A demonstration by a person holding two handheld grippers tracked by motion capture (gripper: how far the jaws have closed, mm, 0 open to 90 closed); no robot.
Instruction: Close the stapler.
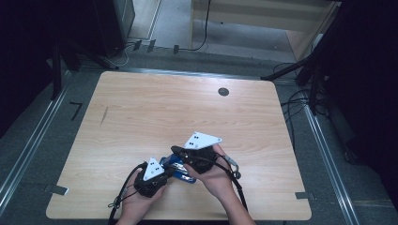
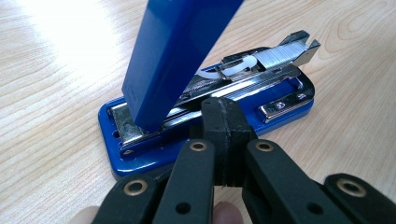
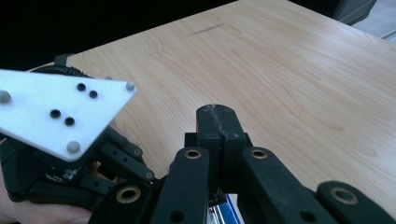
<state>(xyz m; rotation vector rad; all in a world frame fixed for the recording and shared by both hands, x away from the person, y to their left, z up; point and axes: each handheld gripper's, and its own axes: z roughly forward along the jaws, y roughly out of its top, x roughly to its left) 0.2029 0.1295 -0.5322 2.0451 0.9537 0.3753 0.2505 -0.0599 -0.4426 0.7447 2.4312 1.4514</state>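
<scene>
Near the front edge of the light wooden table (image 1: 141, 108): blue metal stapler (image 2: 205, 107), lid swung up, staple rail exposed. Left gripper (image 2: 222, 116) clenched empty against its base; right gripper (image 3: 218, 123) clenched empty. Probably stiff, weighty, slick; best gripped across base sides.

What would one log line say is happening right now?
stapler: blue, lid swung up, staple rail showing | left gripper: jaws shut, at stapler base | right gripper: jaws shut | table: wood
</scene>
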